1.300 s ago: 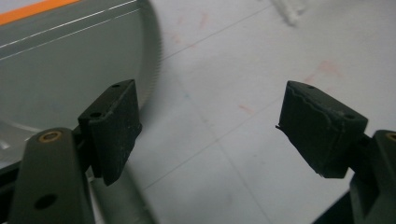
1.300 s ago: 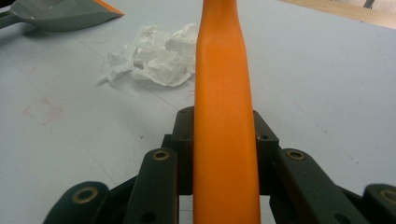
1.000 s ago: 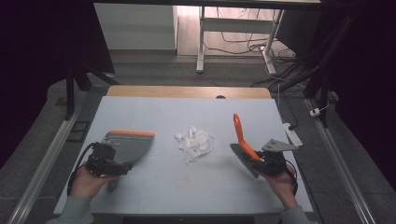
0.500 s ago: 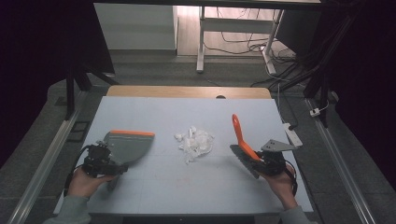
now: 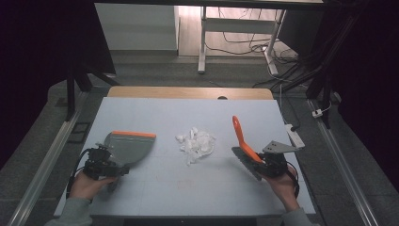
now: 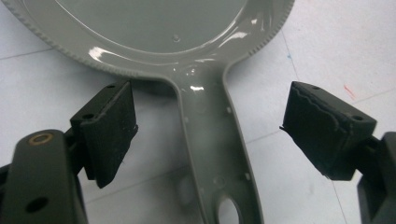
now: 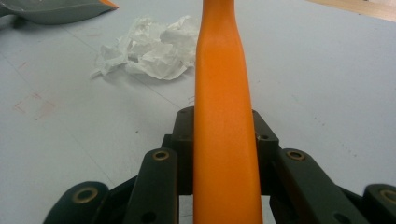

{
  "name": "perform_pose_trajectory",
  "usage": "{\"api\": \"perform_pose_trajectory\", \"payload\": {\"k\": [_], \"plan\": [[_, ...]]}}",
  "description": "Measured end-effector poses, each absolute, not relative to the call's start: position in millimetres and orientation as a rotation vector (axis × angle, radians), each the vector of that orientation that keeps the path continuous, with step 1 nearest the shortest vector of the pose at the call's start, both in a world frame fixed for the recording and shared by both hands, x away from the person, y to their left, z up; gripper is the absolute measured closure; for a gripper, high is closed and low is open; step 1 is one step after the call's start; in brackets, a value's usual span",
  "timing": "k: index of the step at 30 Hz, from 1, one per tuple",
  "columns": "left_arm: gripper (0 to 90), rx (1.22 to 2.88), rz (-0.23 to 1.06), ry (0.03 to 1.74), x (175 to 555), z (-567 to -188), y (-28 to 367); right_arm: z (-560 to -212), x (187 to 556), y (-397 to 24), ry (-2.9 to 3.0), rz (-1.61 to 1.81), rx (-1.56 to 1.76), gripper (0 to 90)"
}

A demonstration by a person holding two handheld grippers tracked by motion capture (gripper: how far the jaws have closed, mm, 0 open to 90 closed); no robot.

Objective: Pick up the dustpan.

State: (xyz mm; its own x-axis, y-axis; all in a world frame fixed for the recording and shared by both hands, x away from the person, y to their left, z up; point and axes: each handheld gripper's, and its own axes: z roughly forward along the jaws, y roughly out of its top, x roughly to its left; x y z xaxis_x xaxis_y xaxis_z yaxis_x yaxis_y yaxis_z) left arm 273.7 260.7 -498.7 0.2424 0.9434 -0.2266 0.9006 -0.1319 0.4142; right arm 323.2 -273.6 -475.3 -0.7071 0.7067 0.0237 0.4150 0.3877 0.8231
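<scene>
Grey plastic dustpan with an orange front lip [image 5: 128, 147] lying flat on the desk at the left, pan toward the middle, long grey handle [image 6: 217, 154] running back between the two pads of the left claw [image 5: 101, 162]. Left claw wide, pads standing clear on either side of the handle, touching nothing. Stiff, light, glossy moulded plastic, so probably slippery under rubber pads; best taken on the narrow straight stretch of handle, between the pan's neck and the hanging hole, where the pads can close flat on both edges.

Right claw [image 5: 263, 162] clamped on the orange plastic handle of a small brush [image 7: 224, 140], handle rising up and away, dark bristle head [image 5: 245, 159] low beside the claw. Rigid and light as well; grip looks firm and centred.

Crumpled white tissue paper [image 5: 195, 142] loose at mid-desk, between dustpan and brush, apart from both. Very light and soft, likely to skid or scatter rather than roll under a sweep.

Pale blue-grey desk top [image 5: 188, 197], smooth and matt, faint red pencil marks here and there, bare wooden strip [image 5: 188, 92] along the far edge. Dim room beyond, grey floor, white table legs [image 5: 203, 42] and trailing cables [image 5: 244, 44].
</scene>
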Motion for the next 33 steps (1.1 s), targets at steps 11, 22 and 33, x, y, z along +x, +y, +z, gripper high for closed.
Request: {"api": "perform_pose_trajectory", "payload": {"k": [11, 22, 33], "plan": [[19.5, 2.092, 0.094, 1.701, 272.8, -511.7, 256.3, -475.7, 323.4, -273.9, 2.321, 1.225, 0.975, 70.2], [33.6, 2.019, 0.096, 1.736, 279.5, -521.7, 258.9, -475.5, 323.0, -273.9, 2.313, 1.222, 0.973, 70.2], [58.6, 1.957, 0.076, 1.731, 280.4, -523.0, 259.8, -475.8, 322.9, -273.9, 2.315, 1.213, 0.97, 70.2]]}}
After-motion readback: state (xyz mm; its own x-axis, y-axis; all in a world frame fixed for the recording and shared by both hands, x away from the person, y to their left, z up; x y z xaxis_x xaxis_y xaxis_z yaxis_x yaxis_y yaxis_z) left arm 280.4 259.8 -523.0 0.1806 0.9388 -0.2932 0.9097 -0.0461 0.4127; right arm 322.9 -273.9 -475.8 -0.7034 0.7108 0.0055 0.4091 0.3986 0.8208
